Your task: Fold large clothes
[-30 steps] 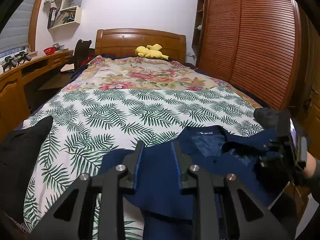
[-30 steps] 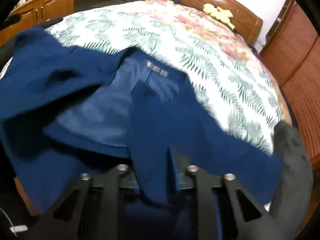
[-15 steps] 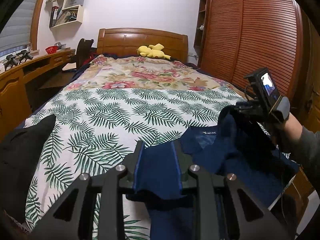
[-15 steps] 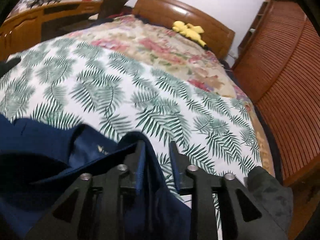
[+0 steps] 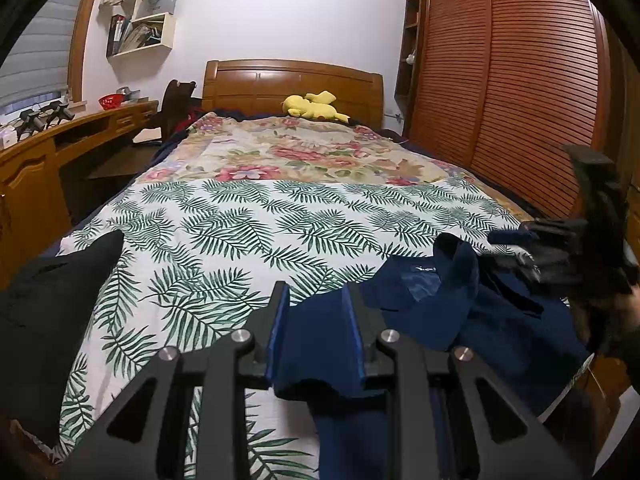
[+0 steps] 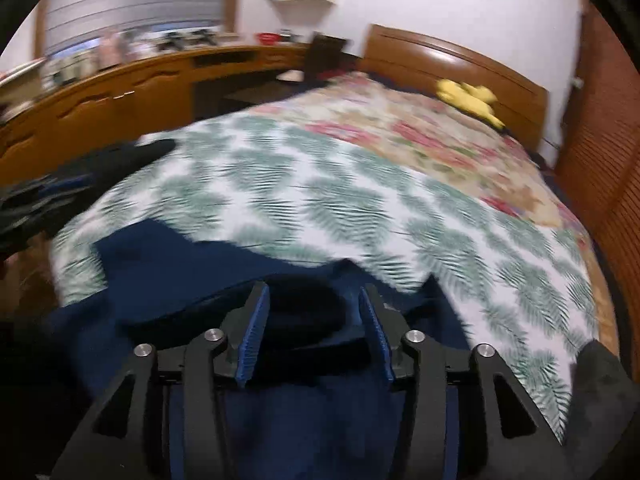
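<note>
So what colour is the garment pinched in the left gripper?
Dark navy blue garment; the left wrist view shows it best.

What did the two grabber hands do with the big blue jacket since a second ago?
The right gripper lifted a fold of the dark blue jacket up and across, dropped it, and its jaws are opening with no cloth pinched between them. The left gripper kept still, clamped on the jacket's edge. The palm-leaf bedspread and yellow plush toy stayed put.
</note>
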Tool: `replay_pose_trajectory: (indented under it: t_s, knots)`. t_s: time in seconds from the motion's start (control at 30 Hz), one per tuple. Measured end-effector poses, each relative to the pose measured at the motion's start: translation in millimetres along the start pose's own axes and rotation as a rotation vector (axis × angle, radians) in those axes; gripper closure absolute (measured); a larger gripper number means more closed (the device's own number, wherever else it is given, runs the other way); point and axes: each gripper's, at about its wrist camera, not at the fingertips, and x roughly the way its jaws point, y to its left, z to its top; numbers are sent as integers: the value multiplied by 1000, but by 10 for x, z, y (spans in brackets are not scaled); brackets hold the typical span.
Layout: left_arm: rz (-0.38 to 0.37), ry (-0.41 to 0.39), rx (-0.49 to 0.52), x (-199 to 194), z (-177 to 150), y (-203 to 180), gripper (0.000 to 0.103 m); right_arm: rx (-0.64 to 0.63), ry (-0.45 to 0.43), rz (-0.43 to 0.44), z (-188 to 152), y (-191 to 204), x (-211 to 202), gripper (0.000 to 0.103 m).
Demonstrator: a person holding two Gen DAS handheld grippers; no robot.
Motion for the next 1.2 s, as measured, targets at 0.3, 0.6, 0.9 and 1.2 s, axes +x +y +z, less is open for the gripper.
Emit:
replay_pose_trajectory:
  t_s: [0.3,0.6,0.9,1.2]
  knots:
    - [3,-1,-13,-12,6,53,78,-152,83,37,-237,466,112,43]
    - [1,6,-5,18,-11,34,78,-234,191,76,-304,452,614,43]
    - [0,9,-6,26,-17,47,78,-227,233,140,-179,344,926,100]
    - [-3,13,-6,38,-37,55,78,19,77,-104,462,-204,1023,93]
